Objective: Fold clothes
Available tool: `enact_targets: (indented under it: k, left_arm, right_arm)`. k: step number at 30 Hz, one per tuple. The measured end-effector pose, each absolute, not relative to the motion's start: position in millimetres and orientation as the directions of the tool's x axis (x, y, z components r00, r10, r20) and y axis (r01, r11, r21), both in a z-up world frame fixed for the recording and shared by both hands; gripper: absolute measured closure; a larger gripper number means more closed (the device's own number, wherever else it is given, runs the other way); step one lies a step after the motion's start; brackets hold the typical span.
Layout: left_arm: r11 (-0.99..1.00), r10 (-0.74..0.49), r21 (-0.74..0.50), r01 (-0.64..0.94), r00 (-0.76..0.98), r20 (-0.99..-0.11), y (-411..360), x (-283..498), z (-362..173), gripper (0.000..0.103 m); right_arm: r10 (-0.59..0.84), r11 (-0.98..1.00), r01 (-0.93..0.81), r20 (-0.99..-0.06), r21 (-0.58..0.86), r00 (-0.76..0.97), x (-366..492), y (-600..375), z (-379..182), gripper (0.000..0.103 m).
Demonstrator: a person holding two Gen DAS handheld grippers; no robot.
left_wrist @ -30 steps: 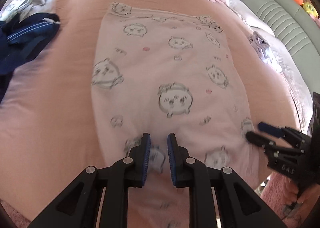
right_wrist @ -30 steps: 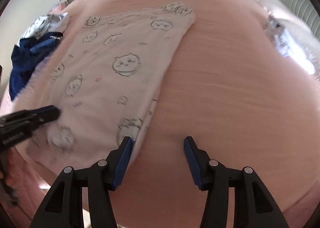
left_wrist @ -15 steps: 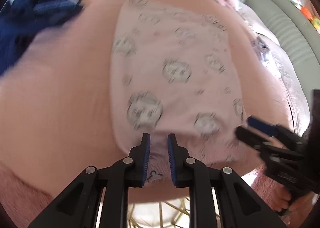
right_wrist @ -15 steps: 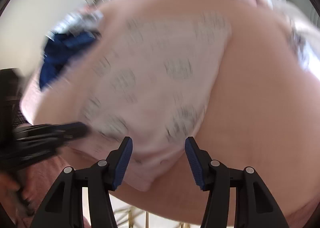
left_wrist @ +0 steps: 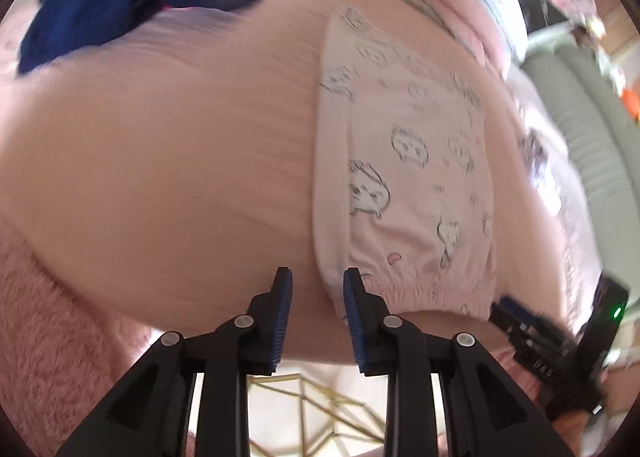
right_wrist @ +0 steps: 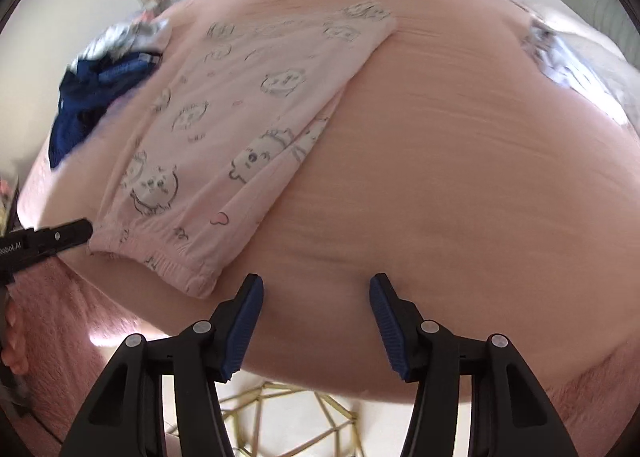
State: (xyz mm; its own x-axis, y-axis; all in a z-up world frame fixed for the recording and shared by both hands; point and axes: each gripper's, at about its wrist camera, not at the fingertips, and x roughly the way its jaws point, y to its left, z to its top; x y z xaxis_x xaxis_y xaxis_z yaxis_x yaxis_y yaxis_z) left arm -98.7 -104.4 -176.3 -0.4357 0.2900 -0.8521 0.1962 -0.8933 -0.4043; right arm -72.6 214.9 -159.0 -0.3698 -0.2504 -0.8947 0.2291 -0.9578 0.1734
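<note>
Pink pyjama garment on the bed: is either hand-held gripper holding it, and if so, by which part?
Neither. The left hand-held gripper is open at the garment's waistband corner; the right hand-held gripper is open over the bedcover.

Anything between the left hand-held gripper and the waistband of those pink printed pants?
Nothing visible. The left hand-held gripper sits open right at the corner of the pink printed pants, only bare pink bedspread around it.
</note>
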Motion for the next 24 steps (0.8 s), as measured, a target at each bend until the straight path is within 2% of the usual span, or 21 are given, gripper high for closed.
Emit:
enact_targets:
  k: [4, 9, 13, 15, 17, 19, 22, 24]
  left_arm:
    - [-0.903, 0.296, -0.409, 0.134, -0.495, -0.817, -101.4, -112.3, -164.3, 0.079]
    - [-0.929, 0.324, -0.369, -0.009, -0.502, -0.802, -75.7, -151.7, -167.3, 0.079]
    - [-0.975, 0.196, -0.221, 0.007, -0.441, -0.876, -76.3, -162.6, -187.3, 0.080]
    - [-0.982, 0.126, -0.175, 0.069, -0.448, -0.885, -90.7, -157.1, -185.4, 0.079]
    - [-0.974, 0.114, -0.193, 0.118, -0.481, -0.869, -103.1, -150.9, -180.1, 0.079]
    - [-0.965, 0.125, -0.225, 0.135, -0.515, -0.848, -109.2, -148.6, -175.6, 0.080]
    - [-0.964, 0.179, -0.257, 0.071, -0.538, -0.823, -97.2, -160.3, -173.0, 0.079]
    - [-0.961, 0.216, -0.277, 0.028, -0.552, -0.806, -89.2, -168.1, -171.2, 0.079]
  right_arm:
    - [-0.293, -0.948, 0.246, -0.853, 0.201, -0.432, -81.7, 210.8, -139.2, 0.049]
    - [-0.298, -0.923, 0.354, -0.860, 0.150, -0.414, -121.7, 170.7, -143.1, 0.049]
    - [-0.225, -0.936, 0.339, -0.903, 0.096, -0.365, -137.7, 162.9, -168.8, 0.049]
    - [-0.220, -0.947, 0.305, -0.901, 0.104, -0.374, -133.3, 175.0, -164.9, 0.049]
    - [-0.203, -0.955, 0.277, -0.908, 0.102, -0.366, -127.1, 188.4, -159.3, 0.049]
    - [-0.258, -0.952, 0.251, -0.899, 0.175, -0.353, -124.0, 197.7, -150.2, 0.049]
    - [-0.292, -0.944, 0.264, -0.873, 0.198, -0.391, -130.9, 191.0, -138.6, 0.047]
    - [-0.273, -0.941, 0.302, -0.866, 0.151, -0.420, -139.4, 175.7, -138.5, 0.047]
